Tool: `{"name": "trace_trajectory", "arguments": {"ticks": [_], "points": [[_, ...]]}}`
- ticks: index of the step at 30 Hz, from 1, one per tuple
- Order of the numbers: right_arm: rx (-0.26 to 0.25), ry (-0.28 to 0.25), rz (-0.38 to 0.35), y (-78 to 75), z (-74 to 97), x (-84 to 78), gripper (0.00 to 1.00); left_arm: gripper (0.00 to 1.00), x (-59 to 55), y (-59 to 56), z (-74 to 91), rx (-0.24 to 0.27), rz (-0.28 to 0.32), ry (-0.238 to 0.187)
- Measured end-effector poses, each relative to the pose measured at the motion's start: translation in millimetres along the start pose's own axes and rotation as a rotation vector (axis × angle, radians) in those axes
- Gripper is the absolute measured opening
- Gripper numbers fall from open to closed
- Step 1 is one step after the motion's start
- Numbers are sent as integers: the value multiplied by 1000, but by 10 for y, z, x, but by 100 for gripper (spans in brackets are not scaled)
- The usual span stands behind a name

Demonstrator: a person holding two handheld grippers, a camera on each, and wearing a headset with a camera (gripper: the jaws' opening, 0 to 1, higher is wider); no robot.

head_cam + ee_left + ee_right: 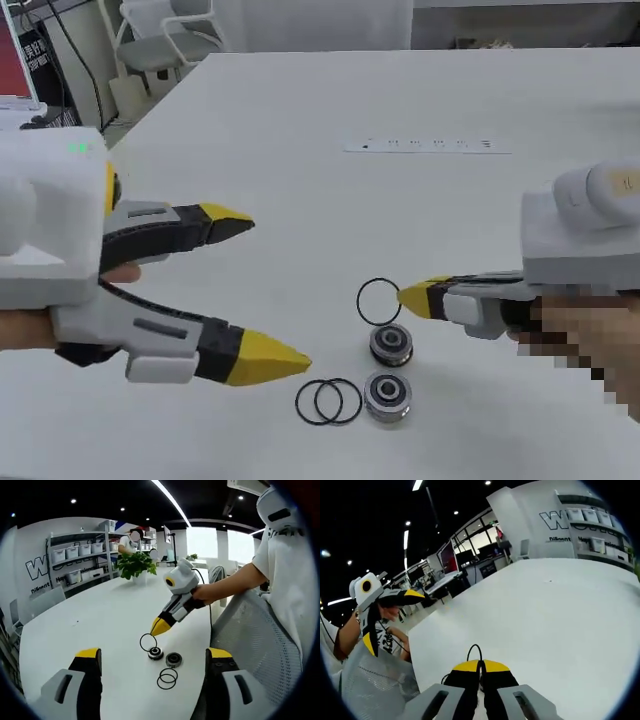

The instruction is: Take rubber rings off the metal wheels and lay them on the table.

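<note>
One rubber ring, roughly flat, pinched by right gripper — left gripper spread wide.

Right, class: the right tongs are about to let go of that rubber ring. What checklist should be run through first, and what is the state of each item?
1. Right tongs shut on the rubber ring: ok.
2. Held ring off its wheel: ok, it is a free loop beside the farther wheel.
3. Held ring resting on the table: cannot tell.
4. Left tongs open and away from the parts: ok.
5. Two laid rings flat on the table beside the nearer wheel: ok.
6. Rings left on either wheel: cannot tell, too small.
</note>
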State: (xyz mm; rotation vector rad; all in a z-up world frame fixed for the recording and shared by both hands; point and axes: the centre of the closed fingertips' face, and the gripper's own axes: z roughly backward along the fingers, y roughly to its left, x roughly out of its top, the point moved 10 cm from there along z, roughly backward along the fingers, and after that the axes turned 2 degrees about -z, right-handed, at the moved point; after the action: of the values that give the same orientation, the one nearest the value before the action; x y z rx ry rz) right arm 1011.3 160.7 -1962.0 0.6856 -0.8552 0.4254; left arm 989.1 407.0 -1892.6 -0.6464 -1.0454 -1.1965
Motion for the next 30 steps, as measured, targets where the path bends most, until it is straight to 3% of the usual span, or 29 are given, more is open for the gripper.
{"name": "trace_trajectory", "arguments": {"ticks": [5, 10, 14, 21, 30], "points": [[26, -24, 6, 60, 29, 64, 0, 86, -31, -78, 114, 39, 6, -1], [53, -44, -11, 94, 39, 99, 0, 89, -160, -106, 212, 80, 58, -6], [78, -60, -20, 143, 45, 130, 0, 92, -282, -153, 247, 105, 88, 15], [104, -63, -11, 220, 42, 149, 0, 92, -433, -202, 233, 123, 142, 25], [157, -95, 18, 329, 53, 198, 0, 92, -534, -298, 147, 111, 176, 51]]}}
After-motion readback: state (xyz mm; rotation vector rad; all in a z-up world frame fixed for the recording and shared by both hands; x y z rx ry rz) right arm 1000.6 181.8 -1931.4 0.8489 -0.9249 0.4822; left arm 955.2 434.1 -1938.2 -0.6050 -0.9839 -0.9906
